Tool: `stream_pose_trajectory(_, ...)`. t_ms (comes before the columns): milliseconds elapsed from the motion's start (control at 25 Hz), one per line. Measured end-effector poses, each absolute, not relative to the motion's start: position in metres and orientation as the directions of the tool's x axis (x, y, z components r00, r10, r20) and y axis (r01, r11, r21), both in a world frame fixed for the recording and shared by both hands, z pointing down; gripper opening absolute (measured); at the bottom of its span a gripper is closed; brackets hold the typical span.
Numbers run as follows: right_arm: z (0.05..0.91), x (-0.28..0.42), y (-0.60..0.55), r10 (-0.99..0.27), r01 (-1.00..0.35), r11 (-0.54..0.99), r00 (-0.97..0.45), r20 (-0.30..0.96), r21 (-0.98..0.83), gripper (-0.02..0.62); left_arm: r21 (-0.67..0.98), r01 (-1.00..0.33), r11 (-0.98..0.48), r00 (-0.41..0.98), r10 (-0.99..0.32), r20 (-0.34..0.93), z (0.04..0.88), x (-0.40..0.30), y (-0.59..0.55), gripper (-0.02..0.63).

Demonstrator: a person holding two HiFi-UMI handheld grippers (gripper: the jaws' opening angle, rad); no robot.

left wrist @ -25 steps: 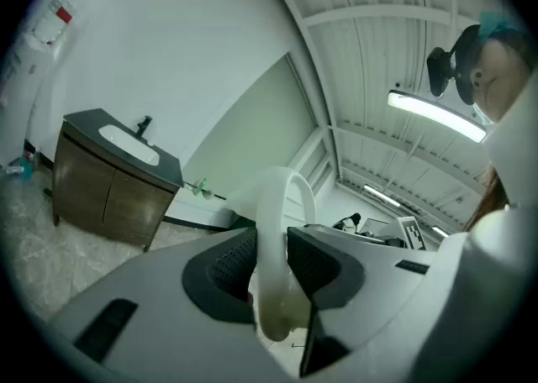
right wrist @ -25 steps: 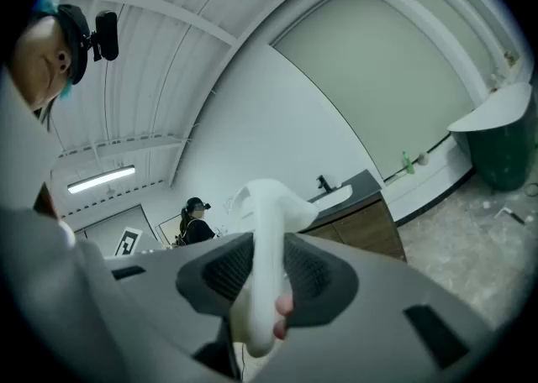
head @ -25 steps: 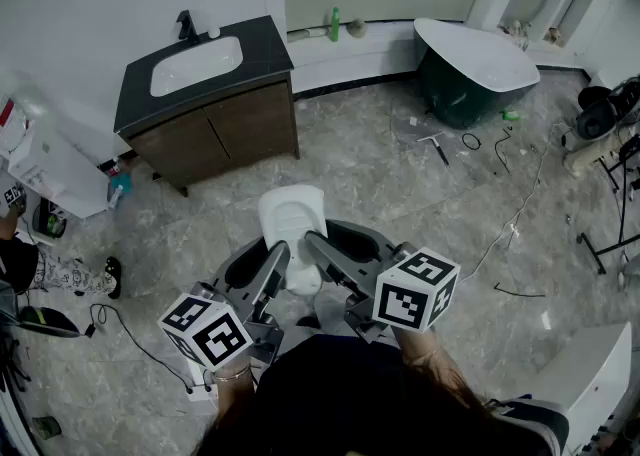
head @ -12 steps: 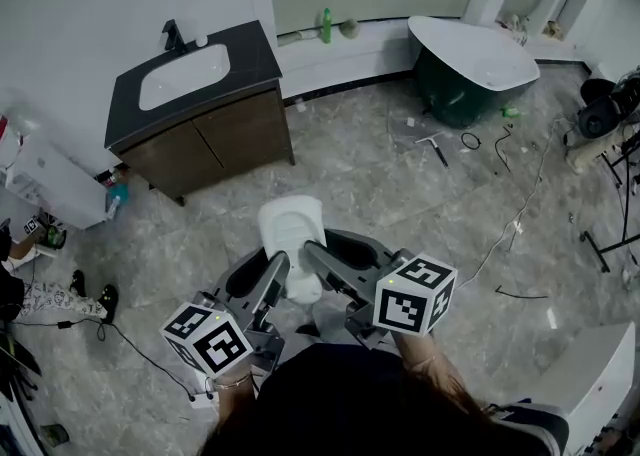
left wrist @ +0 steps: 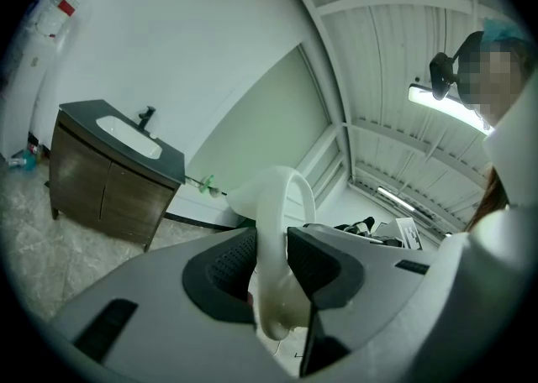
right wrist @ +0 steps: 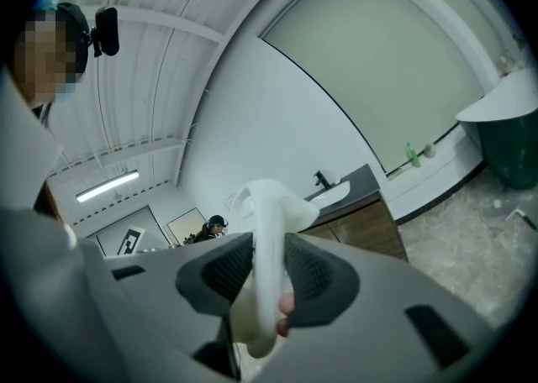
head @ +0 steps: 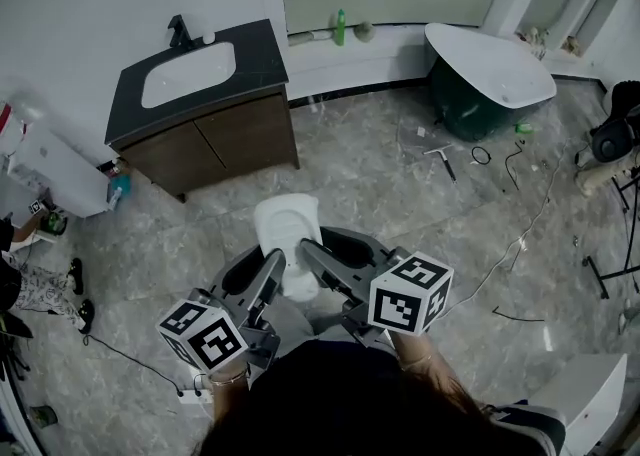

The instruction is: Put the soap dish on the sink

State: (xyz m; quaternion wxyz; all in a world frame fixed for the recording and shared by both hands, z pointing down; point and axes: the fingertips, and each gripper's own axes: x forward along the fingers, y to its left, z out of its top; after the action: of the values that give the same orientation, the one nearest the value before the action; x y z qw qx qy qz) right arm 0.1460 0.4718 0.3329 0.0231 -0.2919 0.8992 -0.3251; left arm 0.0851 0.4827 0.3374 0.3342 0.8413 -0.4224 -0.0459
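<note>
A white soap dish (head: 287, 229) is carried between both grippers above the marble floor. My left gripper (head: 272, 266) is shut on the dish's left rim; in the left gripper view the dish (left wrist: 279, 230) stands edge-on between the pads. My right gripper (head: 308, 250) is shut on its right rim, and the dish (right wrist: 265, 247) shows pinched the same way in the right gripper view. The sink (head: 188, 73), a white basin in a dark counter over a wooden cabinet, stands ahead at the upper left, well apart from the dish. A black tap (head: 182, 28) sits at the basin's back.
A dark green bathtub (head: 487, 79) stands at the upper right, with tools and cables (head: 470, 156) strewn on the floor beside it. A white appliance (head: 45, 172) and a seated person's legs (head: 40, 289) are at the left. A green bottle (head: 340, 26) stands on the back ledge.
Both grippers have carried the dish forward toward the sink cabinet; the cabinet and tub have shifted slightly in the head view. The grips are unchanged.
</note>
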Motion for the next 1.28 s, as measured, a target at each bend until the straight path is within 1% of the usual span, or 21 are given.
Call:
stream_pose_trajectory(440, 0.35, 0.119, 0.396, -0.519, -0.506, 0.604, -0.836, 0.179, -0.616, 0.125, 0.632, -0.682, -0.368, 0.623, -0.746, 0.237, 0.355, 0.059, 0.408, 0.121)
stream_pose_trajectory(680, 0.353, 0.094, 0.318, -0.543, -0.524, 0.593, -0.821, 0.177, -0.612, 0.126, 0.636, -0.665, -0.39, 0.646, -0.728, 0.229, 0.358, 0.033, 0.328, 0.121)
stream_pose_trajectory(920, 0.34, 0.046, 0.221, -0.54, -0.531, 0.618, -0.823, 0.179, -0.579, 0.125, 0.645, -0.653, -0.398, 0.647, -0.735, 0.202, 0.348, -0.015, 0.231, 0.121)
stream_pose_trajectory(1160, 0.336, 0.041, 0.213, -0.542, -0.534, 0.637, -0.823, 0.169, -0.556, 0.125, 0.622, -0.66, -0.422, 0.644, -0.745, 0.177, 0.345, -0.018, 0.224, 0.121)
stream_pose_trajectory(1280, 0.341, 0.027, 0.178, -0.547, -0.548, 0.621, -0.815, 0.192, -0.56, 0.126, 0.639, -0.65, -0.412, 0.649, -0.738, 0.185, 0.351, -0.033, 0.188, 0.121)
